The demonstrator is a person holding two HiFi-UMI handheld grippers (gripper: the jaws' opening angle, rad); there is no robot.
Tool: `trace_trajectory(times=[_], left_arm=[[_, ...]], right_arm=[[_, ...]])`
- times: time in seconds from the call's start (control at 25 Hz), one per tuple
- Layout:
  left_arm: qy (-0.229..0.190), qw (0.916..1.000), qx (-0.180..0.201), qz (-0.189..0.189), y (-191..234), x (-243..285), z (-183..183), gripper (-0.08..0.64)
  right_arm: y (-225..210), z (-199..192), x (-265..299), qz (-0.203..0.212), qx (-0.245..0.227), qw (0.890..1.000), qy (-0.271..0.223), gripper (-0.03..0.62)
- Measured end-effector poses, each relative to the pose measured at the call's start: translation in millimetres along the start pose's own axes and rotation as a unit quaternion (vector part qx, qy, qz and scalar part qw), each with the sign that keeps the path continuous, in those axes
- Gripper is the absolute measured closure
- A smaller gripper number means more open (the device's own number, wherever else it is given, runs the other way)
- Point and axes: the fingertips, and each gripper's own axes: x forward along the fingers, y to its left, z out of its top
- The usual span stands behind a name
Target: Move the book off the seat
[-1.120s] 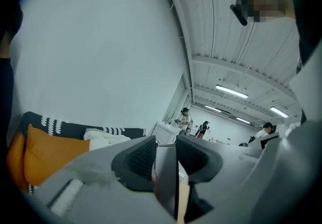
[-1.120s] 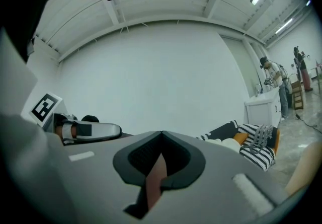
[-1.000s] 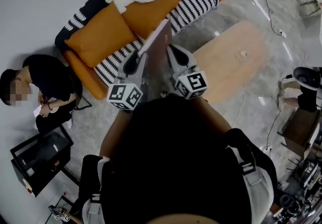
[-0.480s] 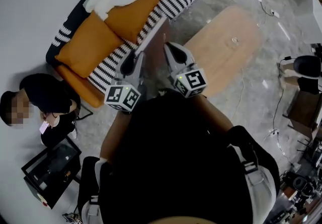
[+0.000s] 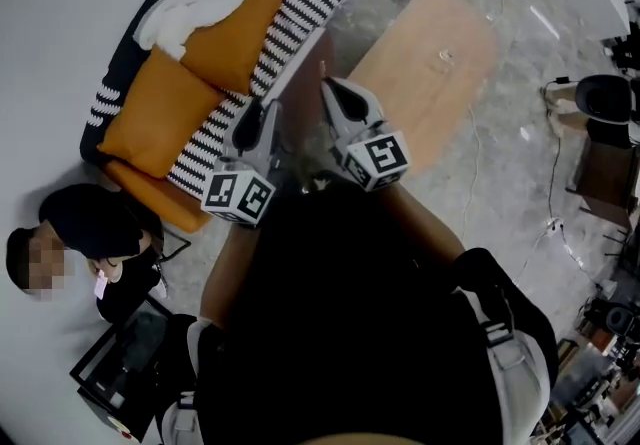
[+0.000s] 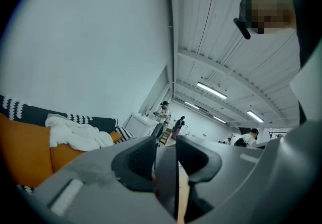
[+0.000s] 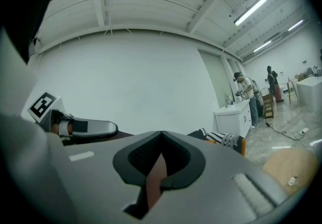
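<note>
Reddish-brown and thin, the book [image 5: 303, 98] stands on edge in the air, clear of the sofa [image 5: 205, 138]. Its long axis runs straight ahead along both tools. The left gripper [image 6: 166, 155] is clamped on it at a middling width, the book filling the gap between its pads. The right gripper [image 7: 160, 160] pinches it too, its jaws nearly together. The sofa lies off the left gripper's outer side. The wooden desk [image 5: 440, 63] lies ahead of and beyond the right gripper, the nearer of the two, so a set-down likely goes that way.
</note>
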Motion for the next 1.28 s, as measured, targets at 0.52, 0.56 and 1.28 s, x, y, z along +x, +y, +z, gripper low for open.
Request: trace_trajectory(times=[0.52,0.56,1.28], left_arm=[[0.060,0.9919,-0.008,-0.112,4,23,-1,0.423],[0.064,0.9909,-0.010,-0.118,5,25,-4,0.423],[0.133,0.9663,-0.011,-0.220,-26,55,-41,0.423]], right_arm=[[-11,5,-16,-0.136,-0.007,0.990,-0.024,0.584],[-10,2,-18,-0.147,-0.006,0.989,-0.025,0.584],[-38,-12,-75,-0.284,0.020,0.957,-0.049,0.584]])
